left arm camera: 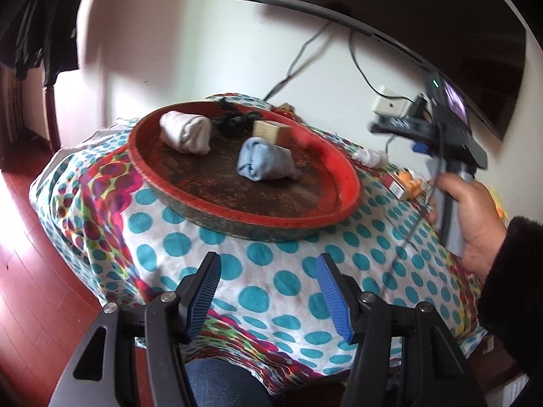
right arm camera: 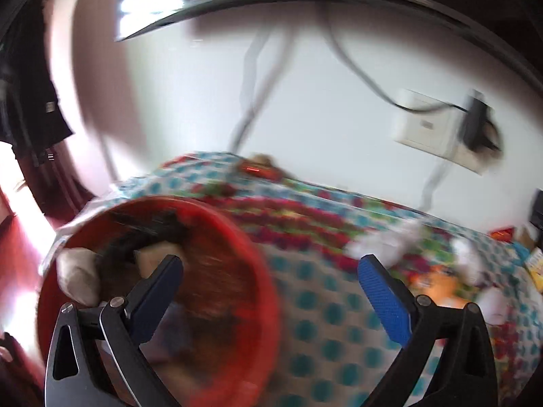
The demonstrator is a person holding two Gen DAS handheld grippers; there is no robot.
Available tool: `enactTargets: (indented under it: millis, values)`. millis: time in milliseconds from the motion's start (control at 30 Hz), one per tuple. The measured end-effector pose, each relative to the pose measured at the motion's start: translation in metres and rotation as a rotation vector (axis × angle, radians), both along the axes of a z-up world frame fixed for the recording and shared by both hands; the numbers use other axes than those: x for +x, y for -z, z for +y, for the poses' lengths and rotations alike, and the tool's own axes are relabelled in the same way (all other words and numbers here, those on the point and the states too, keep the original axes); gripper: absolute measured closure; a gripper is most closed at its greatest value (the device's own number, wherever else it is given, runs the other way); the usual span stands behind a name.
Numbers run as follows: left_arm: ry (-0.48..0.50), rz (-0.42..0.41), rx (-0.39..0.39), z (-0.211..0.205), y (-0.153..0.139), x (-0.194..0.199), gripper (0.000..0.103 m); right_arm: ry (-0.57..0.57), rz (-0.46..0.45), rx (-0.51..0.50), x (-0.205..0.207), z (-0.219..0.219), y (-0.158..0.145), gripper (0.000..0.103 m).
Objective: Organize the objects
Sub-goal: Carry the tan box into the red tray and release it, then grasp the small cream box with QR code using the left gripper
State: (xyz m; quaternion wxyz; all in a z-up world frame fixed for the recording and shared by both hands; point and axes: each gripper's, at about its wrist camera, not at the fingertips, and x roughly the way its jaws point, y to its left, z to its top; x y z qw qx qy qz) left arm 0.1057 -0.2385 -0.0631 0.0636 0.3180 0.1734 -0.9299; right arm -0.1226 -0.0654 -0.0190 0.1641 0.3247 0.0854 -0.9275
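Observation:
A round red tray [left arm camera: 237, 208] sits on a polka-dot cloth [left arm camera: 288, 281]. It holds a rolled white cloth [left arm camera: 186, 132], a rolled light-blue cloth [left arm camera: 264, 164], a tan box [left arm camera: 271, 130] and a black tangled item [left arm camera: 234, 120]. My left gripper [left arm camera: 268, 259] hovers open over the cloth in front of the tray, with nothing between its fingers. My right gripper [right arm camera: 271, 259] stands wide open and empty, with its left finger over the tray [right arm camera: 268, 271] and its right finger over the cloth. That view is blurred. The white roll [right arm camera: 76, 276] and box [right arm camera: 152, 257] show there too.
A person's hand [left arm camera: 475, 210] in a dark fuzzy sleeve holds the right gripper at the right. White crumpled pieces [right arm camera: 383, 244] and orange items [left arm camera: 410, 183] lie on the cloth to the right. Behind are a wall socket [right arm camera: 427, 125], cables and a screen [left arm camera: 407, 10]. Red wooden floor [left arm camera: 27, 271] lies left.

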Motion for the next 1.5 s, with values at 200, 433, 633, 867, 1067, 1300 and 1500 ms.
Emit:
enactTargets:
  millis: [200, 433, 633, 867, 1067, 1300, 1500]
  values:
    - [0.130, 0.015, -0.074, 0.035, 0.003, -0.004, 0.043, 0.321, -0.046, 0.049, -0.004, 0.179, 0.034, 0.000]
    - [0.290, 0.003, -0.161, 0.095, -0.006, -0.036, 0.043, 0.513, -0.098, -0.058, 0.002, 0.288, 0.054, 0.000]
    - [0.306, 0.032, -0.230, 0.157, -0.032, -0.108, 0.043, 0.522, -0.104, -0.176, 0.001, 0.304, 0.055, 0.000]
    - [0.320, -0.044, -0.209, 0.216, -0.023, -0.208, 0.043, 0.516, -0.148, -0.334, 0.001, 0.331, 0.065, 0.000]
    - [0.288, -0.102, -0.194, 0.239, -0.004, -0.277, 0.043, 0.475, -0.157, -0.371, 0.001, 0.329, 0.067, 0.000]
    - [0.228, -0.216, -0.205, 0.243, 0.019, -0.334, 0.048, 0.464, -0.152, -0.415, 0.003, 0.334, 0.068, 0.000]
    - [0.210, -0.250, -0.161, 0.231, 0.024, -0.348, 0.072, 0.451, -0.148, -0.417, 0.003, 0.332, 0.067, 0.000]
